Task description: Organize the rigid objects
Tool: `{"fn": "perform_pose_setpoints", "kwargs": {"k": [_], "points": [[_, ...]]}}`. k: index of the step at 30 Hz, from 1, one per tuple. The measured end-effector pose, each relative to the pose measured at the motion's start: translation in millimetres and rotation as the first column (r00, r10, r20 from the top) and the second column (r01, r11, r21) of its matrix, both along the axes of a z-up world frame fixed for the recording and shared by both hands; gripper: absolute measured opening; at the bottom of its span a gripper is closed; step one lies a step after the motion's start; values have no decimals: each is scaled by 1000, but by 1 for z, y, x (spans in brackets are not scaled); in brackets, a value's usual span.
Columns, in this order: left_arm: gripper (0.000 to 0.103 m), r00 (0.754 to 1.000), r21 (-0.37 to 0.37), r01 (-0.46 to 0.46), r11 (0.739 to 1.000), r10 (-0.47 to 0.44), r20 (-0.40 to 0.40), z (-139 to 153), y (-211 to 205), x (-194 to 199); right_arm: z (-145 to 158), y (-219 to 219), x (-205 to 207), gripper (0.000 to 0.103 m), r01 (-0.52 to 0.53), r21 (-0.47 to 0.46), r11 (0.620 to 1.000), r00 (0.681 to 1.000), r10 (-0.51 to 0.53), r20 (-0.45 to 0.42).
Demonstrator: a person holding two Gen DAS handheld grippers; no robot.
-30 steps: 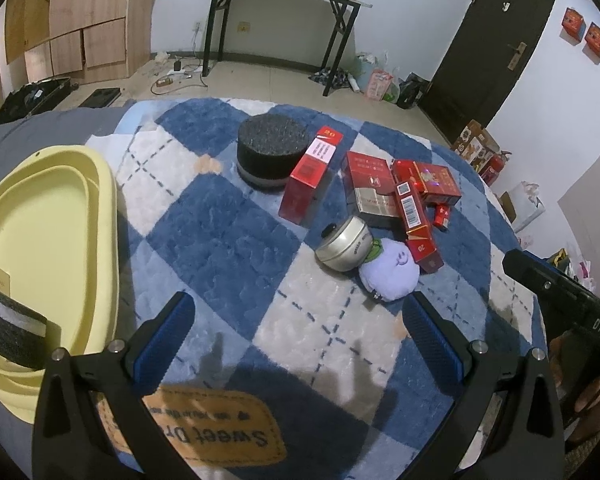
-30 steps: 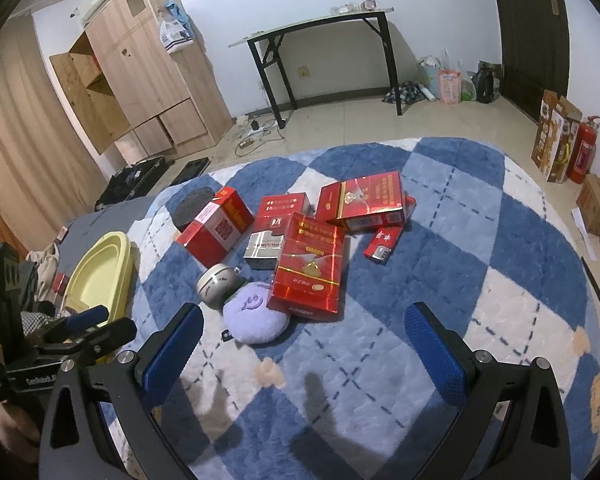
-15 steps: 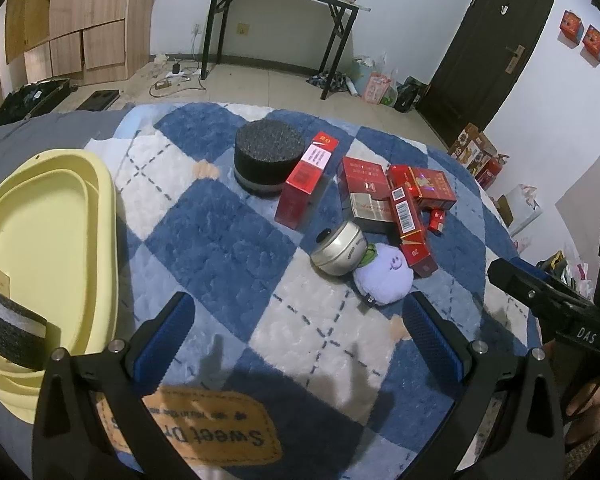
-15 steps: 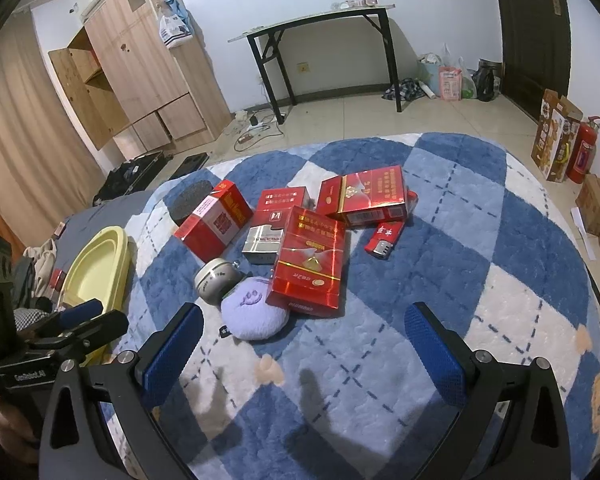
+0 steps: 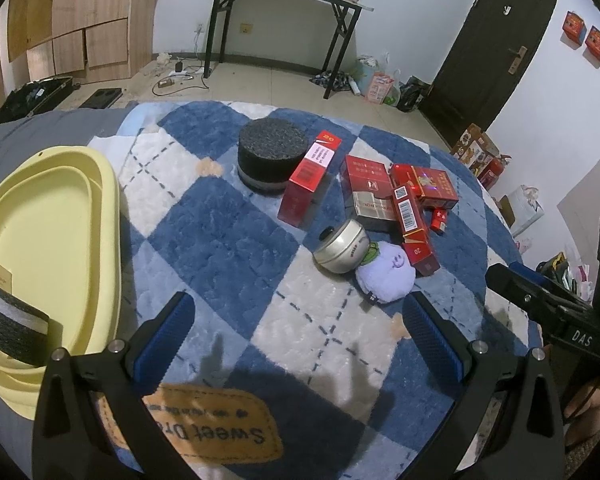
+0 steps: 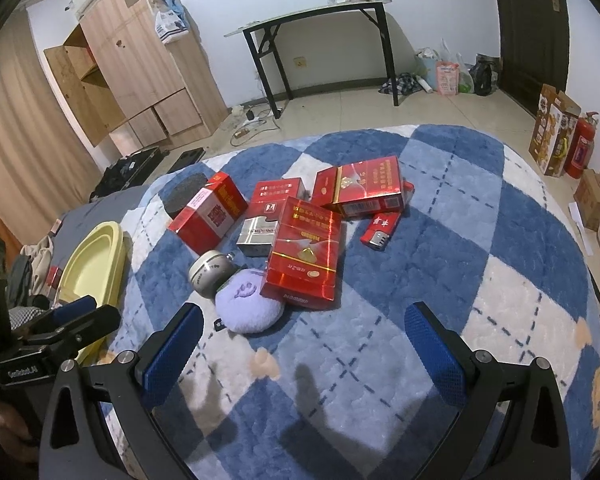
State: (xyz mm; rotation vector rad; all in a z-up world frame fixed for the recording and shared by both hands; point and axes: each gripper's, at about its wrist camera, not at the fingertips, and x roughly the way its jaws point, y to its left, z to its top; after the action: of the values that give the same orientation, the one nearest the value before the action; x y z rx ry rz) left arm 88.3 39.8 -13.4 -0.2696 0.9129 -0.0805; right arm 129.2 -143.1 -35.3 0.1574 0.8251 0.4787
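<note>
At the far left a yellow tray (image 5: 100,208) sits on the blue-and-white quilted blanket (image 5: 220,248), with the left hand-held gripper (image 5: 300,332) spread wide and empty beside it. Ahead and to its right the rigid objects are clustered: a black foam disc (image 5: 270,152), red boxes and a silver round tin (image 5: 340,250). The red box (image 6: 304,252) nearest the right hand-held gripper (image 6: 300,344), also spread empty, is judged the closer reach, its long axis pointing away.

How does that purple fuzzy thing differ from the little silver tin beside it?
The purple plush is soft, fuzzy and bears a smiley face; the silver tin is hard, shiny metal. The plush lies flat, whereas the tin is tipped on its side. Both are round and lie touching on the blue-and-white rug.
</note>
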Motion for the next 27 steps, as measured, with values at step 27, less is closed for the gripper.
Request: {"fn": "perform_pose_setpoints", "kwargs": {"k": [27], "points": [[103,1000,18,-21,1000,21,-10,-3,2,0,-1,-1,-3,103,2,9,1000,1000,-2,-5]]}}
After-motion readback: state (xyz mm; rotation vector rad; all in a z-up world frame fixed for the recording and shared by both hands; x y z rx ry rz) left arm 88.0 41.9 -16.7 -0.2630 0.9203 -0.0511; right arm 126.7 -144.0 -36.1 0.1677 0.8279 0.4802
